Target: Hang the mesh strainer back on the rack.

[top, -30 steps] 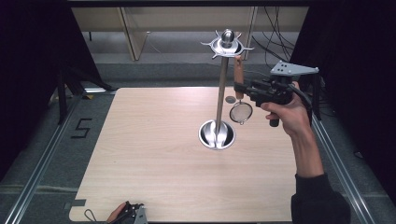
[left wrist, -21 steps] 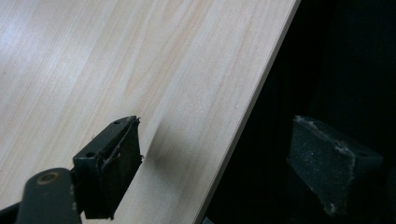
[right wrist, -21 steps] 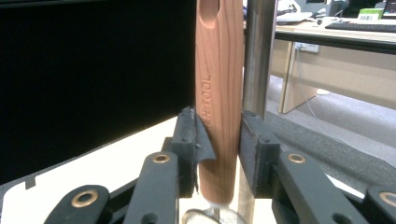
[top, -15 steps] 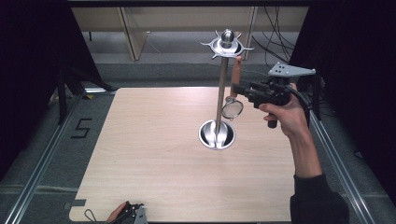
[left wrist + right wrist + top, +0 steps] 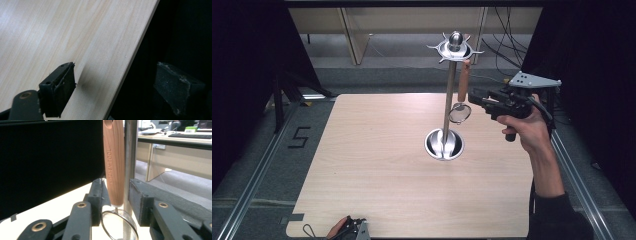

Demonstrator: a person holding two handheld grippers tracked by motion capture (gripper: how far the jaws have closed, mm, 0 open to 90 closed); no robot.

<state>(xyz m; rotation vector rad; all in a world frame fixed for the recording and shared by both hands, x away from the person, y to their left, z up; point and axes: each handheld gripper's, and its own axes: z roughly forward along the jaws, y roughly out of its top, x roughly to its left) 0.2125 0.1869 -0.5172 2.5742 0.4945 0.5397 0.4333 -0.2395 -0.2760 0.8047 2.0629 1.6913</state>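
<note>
resting low at the near edge of the table (image 5: 377,165), the left gripper (image 5: 115,85) has its jaws spread wide with nothing between them, one over the wood, one past the edge; farther on, the right gripper (image 5: 117,195) stands part open around the lower end of a small strainer's wooden handle (image 5: 114,165), one pad touching or nearly so, the other with a gap; the strainer (image 5: 460,102) hangs from the top ring of a metal stand (image 5: 450,85), its mesh bowl (image 5: 120,226) just below the jaws; it looks light and stiff, the wood grippy, the fine mesh easily dented, so the handle is the place to hold.
</note>
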